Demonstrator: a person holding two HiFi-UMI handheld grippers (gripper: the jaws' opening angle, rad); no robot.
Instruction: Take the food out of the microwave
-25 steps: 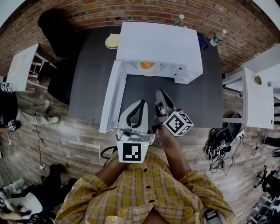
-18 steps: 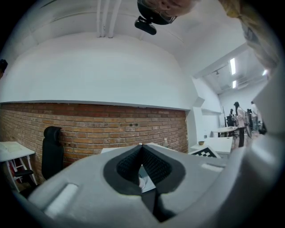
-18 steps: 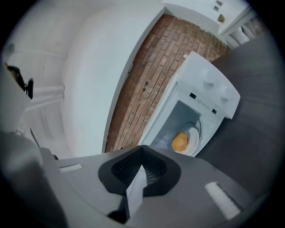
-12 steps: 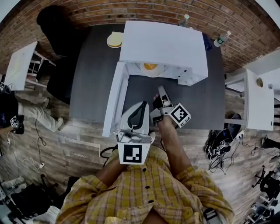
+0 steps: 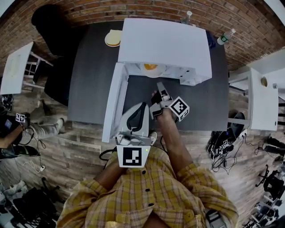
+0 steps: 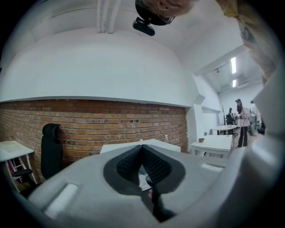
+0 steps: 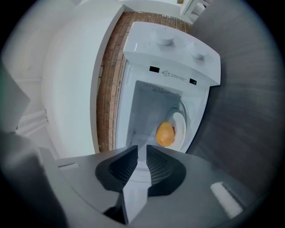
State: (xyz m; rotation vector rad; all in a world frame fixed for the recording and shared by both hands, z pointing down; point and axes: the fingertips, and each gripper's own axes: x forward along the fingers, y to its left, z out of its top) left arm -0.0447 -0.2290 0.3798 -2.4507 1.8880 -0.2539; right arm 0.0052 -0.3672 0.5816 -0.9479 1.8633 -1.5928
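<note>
- Brick wall (image 5: 111,11) closes the back of the room; wood-plank floor (image 5: 67,147) runs around a dark grey table (image 5: 93,80), with 1 white side table (image 5: 262,100) to its right.
- Microwave (image 5: 164,44), white, stands at the back of the table, its door (image 5: 113,102) swung fully open to the left.
- Small plate (image 5: 112,38) lies on the table just left of the microwave; 2 bottles (image 5: 225,36) stand behind its right corner.
- Person in a yellow plaid shirt stands at the table's front edge, right forearm stretched over the table, left arm kept close to the body.
- Right gripper (image 5: 159,87) points level at the open cavity, rolled onto its side, a short way in front of it; its jaws have just been opening and stand a narrow gap apart with nothing between them.
- Left gripper (image 5: 141,106) hangs near the table's front edge, beside the door's free end, jaws together and empty.
- Food (image 7: 164,133), a round orange piece, sits on a white dish (image 7: 179,127) inside the microwave, untouched.
</note>
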